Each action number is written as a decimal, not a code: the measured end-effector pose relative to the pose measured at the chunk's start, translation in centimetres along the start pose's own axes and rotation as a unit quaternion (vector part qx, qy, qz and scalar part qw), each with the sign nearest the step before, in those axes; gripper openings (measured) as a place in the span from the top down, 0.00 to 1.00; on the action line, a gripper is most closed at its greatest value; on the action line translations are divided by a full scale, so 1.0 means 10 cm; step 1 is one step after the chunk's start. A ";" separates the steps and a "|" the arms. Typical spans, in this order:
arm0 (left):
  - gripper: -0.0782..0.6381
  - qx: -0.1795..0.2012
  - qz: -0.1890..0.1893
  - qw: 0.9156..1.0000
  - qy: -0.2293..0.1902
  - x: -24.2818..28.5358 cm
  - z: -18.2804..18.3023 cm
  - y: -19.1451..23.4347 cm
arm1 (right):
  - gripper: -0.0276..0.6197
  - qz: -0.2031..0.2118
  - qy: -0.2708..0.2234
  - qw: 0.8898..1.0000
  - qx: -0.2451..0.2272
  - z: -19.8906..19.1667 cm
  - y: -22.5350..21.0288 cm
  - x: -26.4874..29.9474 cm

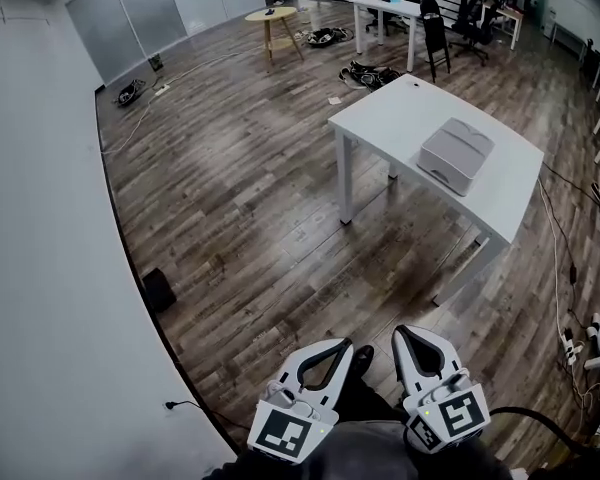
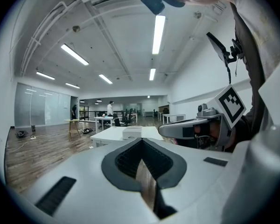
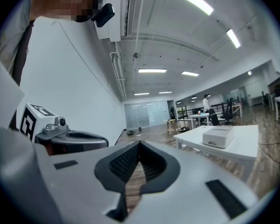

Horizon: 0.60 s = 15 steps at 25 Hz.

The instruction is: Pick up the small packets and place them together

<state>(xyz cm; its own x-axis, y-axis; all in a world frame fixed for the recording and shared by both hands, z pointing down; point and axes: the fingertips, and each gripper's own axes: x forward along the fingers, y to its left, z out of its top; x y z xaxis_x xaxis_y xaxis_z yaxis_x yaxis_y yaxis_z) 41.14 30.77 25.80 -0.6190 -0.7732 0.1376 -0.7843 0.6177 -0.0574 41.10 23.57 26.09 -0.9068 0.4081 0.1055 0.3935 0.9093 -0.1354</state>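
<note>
Dark wood floor (image 1: 250, 188) fills most of the head view, with a white table (image 1: 400, 118) at upper right carrying a pale box (image 1: 456, 154). No packets can be made out from here. At the bottom centre, the left gripper (image 1: 338, 348) and right gripper (image 1: 404, 334) are held side by side close to the person's body. Both point roughly level toward the table, marker cubes up. Each gripper's jaws are closed tip to tip with nothing between them.

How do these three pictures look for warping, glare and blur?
Head view: even light, sharp, the wall edge bows outward. Left gripper view: fisheye with black corners, the ceiling lamp blows out. Right gripper view: same fisheye, the grey box reads sharp.
</note>
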 end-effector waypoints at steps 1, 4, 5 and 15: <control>0.89 0.000 0.002 1.000 0.006 0.02 -0.03 0.05 | 0.95 0.001 0.000 1.000 0.005 -0.03 -0.03 0.06; 0.89 0.004 0.002 1.000 0.022 0.18 -0.11 0.21 | 0.95 0.000 -0.002 1.000 0.019 -0.07 -0.19 0.30; 0.89 0.004 0.002 1.000 0.027 0.26 -0.12 0.28 | 0.95 -0.001 -0.004 1.000 0.023 -0.07 -0.26 0.38; 0.89 0.000 -0.064 0.996 0.063 1.55 -0.11 0.67 | 0.95 -0.062 -0.009 0.997 0.054 0.03 -1.36 1.03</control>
<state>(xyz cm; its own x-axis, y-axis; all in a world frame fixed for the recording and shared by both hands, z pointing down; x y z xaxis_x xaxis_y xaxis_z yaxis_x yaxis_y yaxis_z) 26.27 23.08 28.62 -0.5037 -0.8218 0.2664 -0.8566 0.5152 -0.0304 26.35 15.36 28.68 -0.9503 0.2909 0.1113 0.2606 0.9383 -0.2275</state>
